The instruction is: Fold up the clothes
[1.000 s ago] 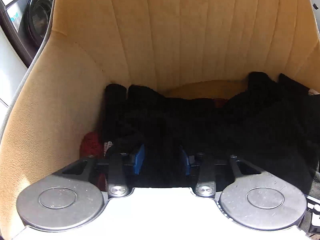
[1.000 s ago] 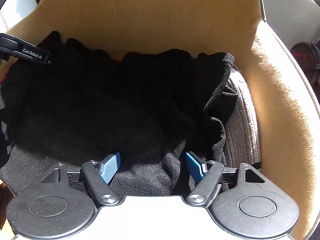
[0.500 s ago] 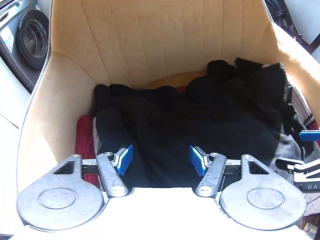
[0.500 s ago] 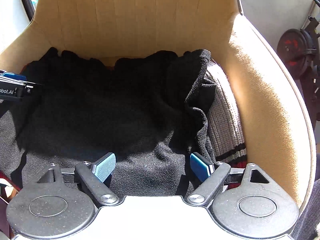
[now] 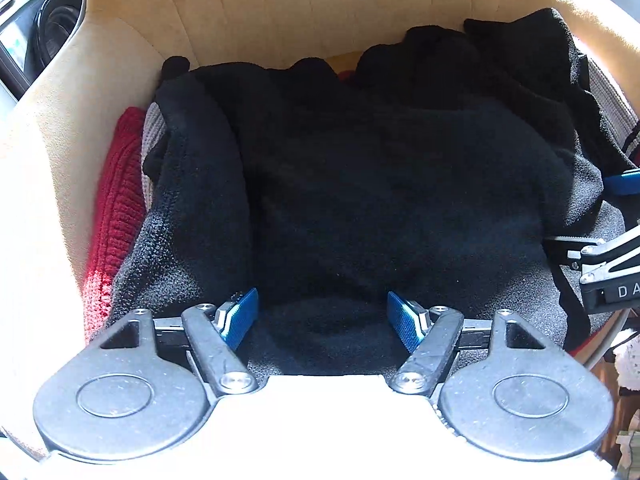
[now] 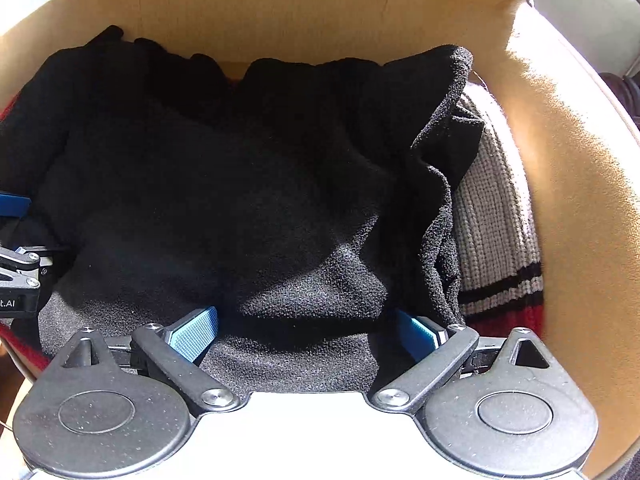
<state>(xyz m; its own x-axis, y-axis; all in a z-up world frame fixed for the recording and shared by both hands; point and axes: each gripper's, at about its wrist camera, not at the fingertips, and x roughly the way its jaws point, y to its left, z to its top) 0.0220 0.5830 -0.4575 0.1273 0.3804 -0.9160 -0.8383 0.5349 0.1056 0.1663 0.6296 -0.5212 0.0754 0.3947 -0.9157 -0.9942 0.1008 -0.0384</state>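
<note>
You're between folds: black fleece garment (image 5: pixel 380 184) lies bunched on the tan armchair (image 6: pixel 580 168) seat; left hand-held gripper (image 5: pixel 322 318) and right hand-held gripper (image 6: pixel 306 330) have just been opening, now wide, empty; next, re-grip an edge

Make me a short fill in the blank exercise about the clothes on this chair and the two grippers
1. The black fleece garment lies on a tan ____.
2. Along the fleece's left edge in the left wrist view, a ____ knit shows beside the chair's side.
3. The grey ribbed knit lies partly ____ the fleece.
4. The left gripper and right gripper both have their jaws ____.

Missing words: chair; red; under; open
</note>
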